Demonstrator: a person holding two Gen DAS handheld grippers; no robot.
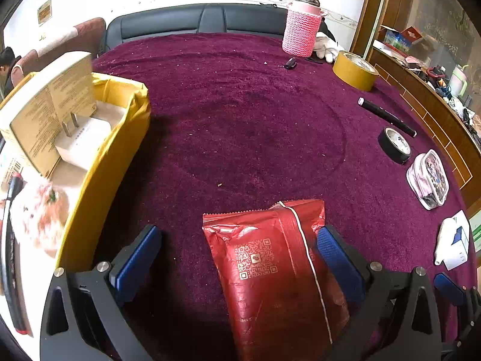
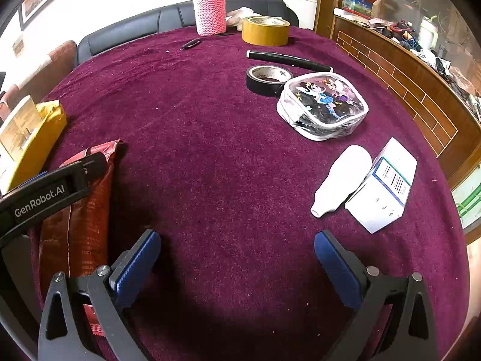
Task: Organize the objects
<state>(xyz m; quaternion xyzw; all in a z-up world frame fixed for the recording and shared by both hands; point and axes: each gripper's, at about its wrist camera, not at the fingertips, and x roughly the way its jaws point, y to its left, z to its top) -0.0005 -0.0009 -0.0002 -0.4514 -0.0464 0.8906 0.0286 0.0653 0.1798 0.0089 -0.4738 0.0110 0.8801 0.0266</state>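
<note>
A red foil packet (image 1: 270, 267) lies on the purple tablecloth between my left gripper's (image 1: 239, 258) open fingers, close to the right pad (image 1: 336, 258). It also shows in the right wrist view (image 2: 81, 210), under the left gripper's body. A yellow box (image 1: 99, 162) at the left holds a white plug adapter (image 1: 81, 144) and a tan carton (image 1: 45, 111). My right gripper (image 2: 237, 258) is open and empty above bare cloth. A clear cartoon pouch (image 2: 323, 105), black tape roll (image 2: 267, 79), black marker (image 2: 288, 58), white bottle (image 2: 342, 177) and white carton (image 2: 384, 186) lie ahead of it.
A pink knitted flask (image 2: 210, 7), a yellow tape roll (image 2: 266, 30) and a small black clip (image 2: 191, 43) stand at the far side. A wooden counter (image 2: 421, 84) with clutter runs along the right. A black sofa (image 1: 198, 18) is behind the table.
</note>
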